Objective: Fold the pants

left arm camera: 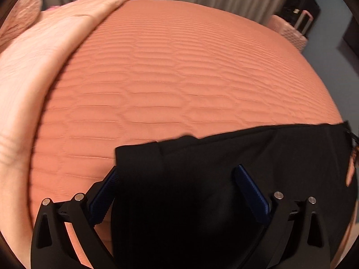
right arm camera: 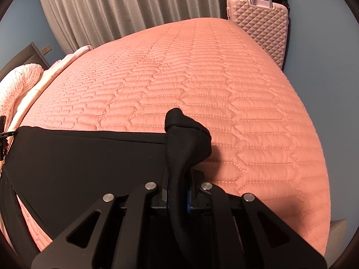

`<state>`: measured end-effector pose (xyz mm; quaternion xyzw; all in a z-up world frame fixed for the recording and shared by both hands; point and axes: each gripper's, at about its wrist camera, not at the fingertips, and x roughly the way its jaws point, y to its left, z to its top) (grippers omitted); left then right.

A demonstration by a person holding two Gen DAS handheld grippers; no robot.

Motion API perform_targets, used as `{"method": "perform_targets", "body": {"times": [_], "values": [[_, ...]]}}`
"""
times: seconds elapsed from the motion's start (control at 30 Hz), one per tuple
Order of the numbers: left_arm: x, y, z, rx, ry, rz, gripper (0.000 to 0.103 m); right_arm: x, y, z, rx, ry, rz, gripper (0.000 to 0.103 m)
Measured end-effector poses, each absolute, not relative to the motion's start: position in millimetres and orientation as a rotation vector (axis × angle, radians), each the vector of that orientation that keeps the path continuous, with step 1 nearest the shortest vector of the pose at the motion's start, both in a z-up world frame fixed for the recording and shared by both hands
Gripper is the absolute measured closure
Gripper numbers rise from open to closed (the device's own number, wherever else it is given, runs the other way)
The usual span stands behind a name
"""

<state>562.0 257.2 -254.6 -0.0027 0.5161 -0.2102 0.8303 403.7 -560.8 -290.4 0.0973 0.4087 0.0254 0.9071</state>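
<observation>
1. Pants (right arm camera: 85, 154): plain black, no print.
2. Bedspread (right arm camera: 202, 85): salmon pink, quilted in long hexagon stitching.
3. Suitcase (right arm camera: 260, 24): pale pink, raised diamond studs.
4. Curtain (right arm camera: 125, 6): grey, pleated.
5. Gripper pads (left arm camera: 252, 190): blue on black frames.
6. Pillow (right arm camera: 20, 78): white with tiny dots.

Right gripper (right arm camera: 178, 198) clamped on bunched corner of black pants (right arm camera: 85, 154); pants spread left over pink quilted bedspread (right arm camera: 202, 78). Pink suitcase (right arm camera: 260, 22) far right, grey curtain (right arm camera: 125, 6) behind.
</observation>
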Motion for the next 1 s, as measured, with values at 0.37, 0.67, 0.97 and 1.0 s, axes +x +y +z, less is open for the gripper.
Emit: {"method": "perform_targets", "body": {"times": [0.37, 0.67, 0.97, 1.0], "values": [[532, 259, -244, -0.067, 0.974, -0.404, 0.065, 404, -553, -290, 0.174, 0.828, 0.107, 0.058], [510, 256, -207, -0.069, 0.862, -0.358, 0.074, 396, -562, -277, 0.207, 0.794, 0.086, 0.064], [465, 242, -152, -0.056, 0.756, -0.363, 0.072, 358, -565, -232, 0.182, 0.711, 0.103, 0.090], [460, 242, -145, -0.063, 0.745, -0.360, 0.072, 354, -564, -227, 0.172, 0.704, 0.106, 0.090]]}}
